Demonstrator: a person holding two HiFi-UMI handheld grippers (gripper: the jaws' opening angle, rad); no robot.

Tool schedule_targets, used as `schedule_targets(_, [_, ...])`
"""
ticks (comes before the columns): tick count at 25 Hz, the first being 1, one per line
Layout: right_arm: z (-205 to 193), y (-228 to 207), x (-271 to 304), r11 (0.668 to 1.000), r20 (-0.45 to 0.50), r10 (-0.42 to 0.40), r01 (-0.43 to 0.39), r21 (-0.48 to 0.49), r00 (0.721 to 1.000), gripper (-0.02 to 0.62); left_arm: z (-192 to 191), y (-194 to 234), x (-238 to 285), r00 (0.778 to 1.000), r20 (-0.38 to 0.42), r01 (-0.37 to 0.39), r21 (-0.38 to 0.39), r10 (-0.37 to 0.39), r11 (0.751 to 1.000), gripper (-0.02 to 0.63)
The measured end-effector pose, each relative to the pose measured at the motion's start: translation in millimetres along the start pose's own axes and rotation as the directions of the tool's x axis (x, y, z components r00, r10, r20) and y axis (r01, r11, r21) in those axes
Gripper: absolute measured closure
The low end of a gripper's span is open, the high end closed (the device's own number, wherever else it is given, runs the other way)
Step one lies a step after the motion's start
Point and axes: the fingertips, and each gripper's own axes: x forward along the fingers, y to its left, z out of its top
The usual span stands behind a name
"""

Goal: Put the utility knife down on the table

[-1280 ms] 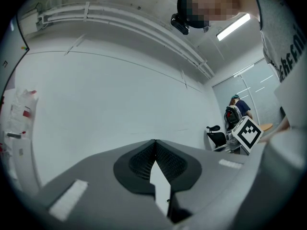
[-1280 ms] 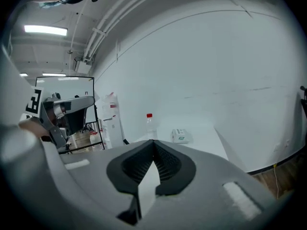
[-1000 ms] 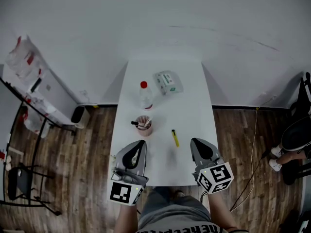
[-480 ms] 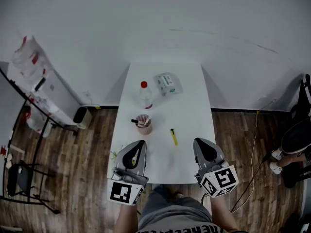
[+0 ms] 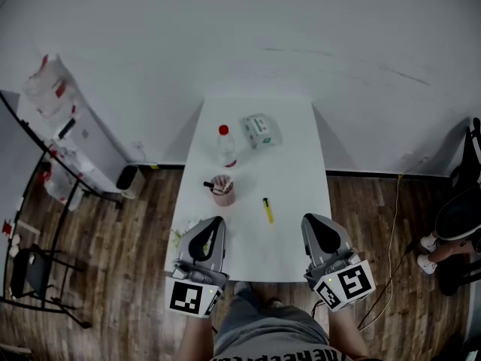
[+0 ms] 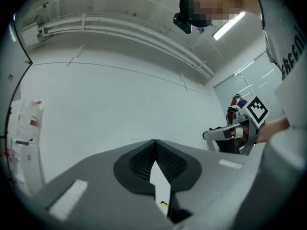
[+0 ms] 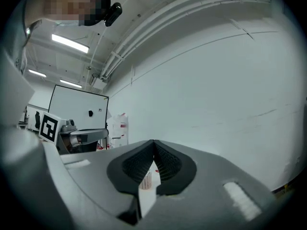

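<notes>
**Utility knife [image 5: 268,210], small, yellow and plastic, lies on the long white table [image 5: 293,164]**

You can see it flat on the top, just right of the round pink cup [image 5: 222,192]. It looks light, stiff and a bit slippery, so grab it across the middle. Your left gripper [image 5: 219,221] and right gripper [image 5: 307,219], nearer you than the cup, are both closed tight and hold nothing.

The grey right gripper [image 7: 154,143] has its black ribbed jaws closed, the tips touching and nothing between them. Through the narrow gap below the tips, a pink perforated plastic cup [image 7: 146,181] stands on the white table [image 7: 145,201]. The left gripper [image 7: 98,134] shows at the left, before a wall-mounted whiteboard [image 7: 76,110].
</notes>
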Motion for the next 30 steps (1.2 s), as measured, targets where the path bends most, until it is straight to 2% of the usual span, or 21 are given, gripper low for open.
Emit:
schedule_targets(11, [16, 11, -6, 0.999, 0.043, 0.044, -0.043, -0.032, 0.998, 0.598, 5, -3, -7, 1.000, 0.006, -0.019, 0.008, 0.019, 1.000, 0.591])
schedule_targets(30, [19, 1, 2, 0.999, 0.065, 0.033, -0.032, -0.022, 0.997, 0.598, 3, 6, 1, 0.999, 0.002, -0.038, 0.009, 0.038, 0.999, 0.591])
